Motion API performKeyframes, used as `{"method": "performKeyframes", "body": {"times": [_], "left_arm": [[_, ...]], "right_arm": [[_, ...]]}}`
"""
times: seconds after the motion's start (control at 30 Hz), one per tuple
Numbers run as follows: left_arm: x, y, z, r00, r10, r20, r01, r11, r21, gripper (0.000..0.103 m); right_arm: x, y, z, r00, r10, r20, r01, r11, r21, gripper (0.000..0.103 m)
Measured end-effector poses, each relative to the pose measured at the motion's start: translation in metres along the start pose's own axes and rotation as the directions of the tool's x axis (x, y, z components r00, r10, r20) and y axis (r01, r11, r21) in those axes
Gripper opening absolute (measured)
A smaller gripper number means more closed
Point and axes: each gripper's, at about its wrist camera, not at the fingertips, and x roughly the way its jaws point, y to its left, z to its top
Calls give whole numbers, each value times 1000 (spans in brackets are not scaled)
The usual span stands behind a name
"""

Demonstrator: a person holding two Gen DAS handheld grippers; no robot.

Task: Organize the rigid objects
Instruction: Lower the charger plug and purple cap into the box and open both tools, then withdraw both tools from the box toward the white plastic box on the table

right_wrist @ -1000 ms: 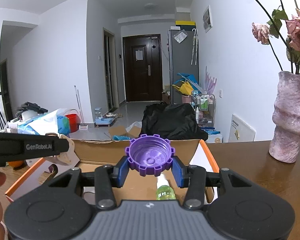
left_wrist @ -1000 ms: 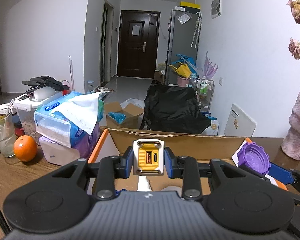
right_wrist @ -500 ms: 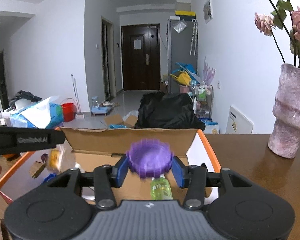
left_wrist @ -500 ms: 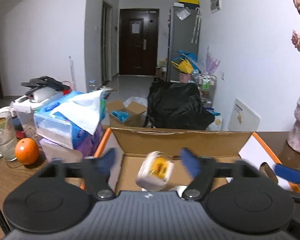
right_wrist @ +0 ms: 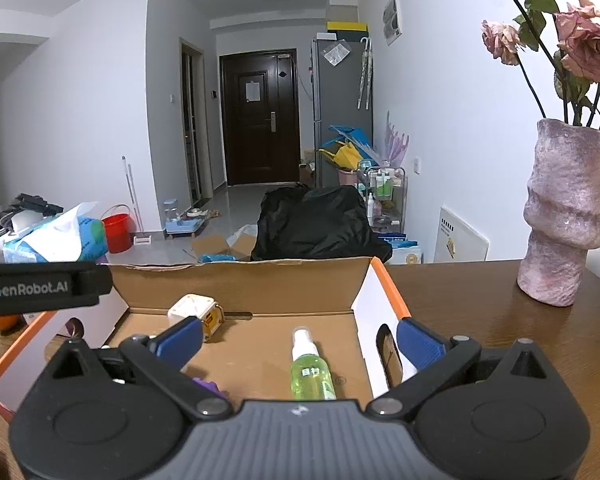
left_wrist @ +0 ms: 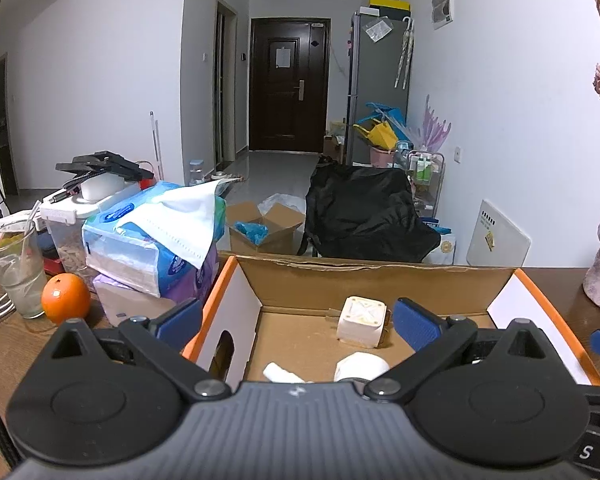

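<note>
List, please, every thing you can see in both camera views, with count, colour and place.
cardboard box: one, brown with orange edge, on table, open
charger cube: one, cream, inside box, near back wall
spray bottle: one, green, lying inside box
purple cap: one, inside box, mostly hidden
white items: two, box front, unclear
orange: one, table, left
glass: one, clear, beside orange
tissue packs: stacked, blue and purple, left of box
vase: one, pink, with roses, table right
left hand-held gripper: jaws opening, nothing between
right hand-held gripper: jaws opening, nothing gripped
</note>
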Motion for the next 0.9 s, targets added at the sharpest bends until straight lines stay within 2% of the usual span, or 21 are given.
{"method": "performKeyframes", "body": {"times": [0.5, 0.9], "left_arm": [[-12, 2, 0, 1000, 0, 4, 0, 1000, -7, 103], [-39, 8, -7, 1000, -4, 24, 4, 1000, 3, 103]], "right_arm": [[-10, 1, 0, 1000, 3, 20, -3, 1000, -5, 103], [-28, 0, -7, 1000, 6, 23, -5, 1000, -22, 103]]}}
